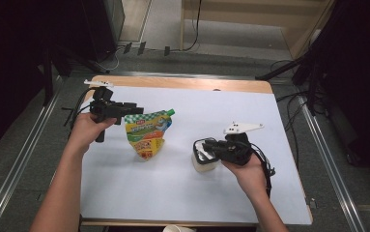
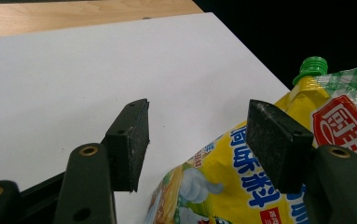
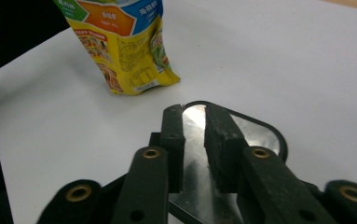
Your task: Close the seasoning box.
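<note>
The yellow pouch (image 1: 149, 134) should be kept upright by the spread left gripper (image 2: 197, 140) while the lidded tub (image 1: 204, 159) is let go slowly by the slightly parted right gripper (image 3: 194, 149) on the worktop (image 1: 182, 193).

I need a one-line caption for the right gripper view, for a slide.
Right tool, jaws slightly apart, above a black-rimmed shiny lid; yellow spouted pouch stands behind on the white table.

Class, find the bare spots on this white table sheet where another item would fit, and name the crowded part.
Free: the near strip of the white sheet between the forearms, and the far right corner. Crowded: the middle, around the yellow pouch and white container.
</note>
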Demonstrator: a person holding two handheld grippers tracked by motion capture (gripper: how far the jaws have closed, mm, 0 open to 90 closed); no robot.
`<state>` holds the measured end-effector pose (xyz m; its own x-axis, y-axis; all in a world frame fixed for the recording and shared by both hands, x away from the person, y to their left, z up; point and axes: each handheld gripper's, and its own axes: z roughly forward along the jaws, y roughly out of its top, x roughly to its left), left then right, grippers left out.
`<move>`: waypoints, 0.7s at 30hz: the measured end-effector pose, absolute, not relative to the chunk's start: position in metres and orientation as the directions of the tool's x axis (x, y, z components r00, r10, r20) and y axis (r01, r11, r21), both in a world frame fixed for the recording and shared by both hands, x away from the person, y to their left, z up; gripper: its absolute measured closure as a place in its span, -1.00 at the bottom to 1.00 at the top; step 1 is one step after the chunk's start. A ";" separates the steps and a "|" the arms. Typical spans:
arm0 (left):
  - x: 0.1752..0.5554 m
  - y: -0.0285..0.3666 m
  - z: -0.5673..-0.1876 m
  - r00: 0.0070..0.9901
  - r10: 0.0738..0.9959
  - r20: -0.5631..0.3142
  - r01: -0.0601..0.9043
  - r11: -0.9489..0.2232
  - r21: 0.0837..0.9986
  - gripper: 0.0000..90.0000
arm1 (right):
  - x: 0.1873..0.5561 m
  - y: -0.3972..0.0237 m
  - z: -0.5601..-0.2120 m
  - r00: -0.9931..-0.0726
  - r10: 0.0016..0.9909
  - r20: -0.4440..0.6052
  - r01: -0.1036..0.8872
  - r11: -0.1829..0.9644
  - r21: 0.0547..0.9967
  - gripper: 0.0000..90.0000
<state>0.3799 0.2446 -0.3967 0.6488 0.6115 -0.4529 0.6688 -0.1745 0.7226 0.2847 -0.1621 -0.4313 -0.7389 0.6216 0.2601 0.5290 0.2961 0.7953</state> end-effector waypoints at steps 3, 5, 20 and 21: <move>0.380 0.245 -0.397 0.651 0.611 -0.451 0.667 -0.176 0.724 -0.10 | 0.286 -0.167 -0.430 -0.734 0.629 0.258 0.525 0.284 0.802 0.57; 0.380 0.245 -0.397 0.649 0.614 -0.449 0.667 -0.176 0.723 -0.10 | 0.288 -0.171 -0.430 -0.730 0.632 0.258 0.524 0.276 0.806 0.46; 0.380 0.245 -0.398 0.650 0.617 -0.443 0.666 -0.181 0.724 -0.10 | 0.296 -0.204 -0.433 -0.702 0.676 0.224 0.488 0.227 0.843 0.01; 0.380 0.245 -0.398 0.651 0.616 -0.443 0.665 -0.182 0.724 -0.10 | 0.297 -0.206 -0.434 -0.698 0.680 0.226 0.493 0.227 0.840 -0.01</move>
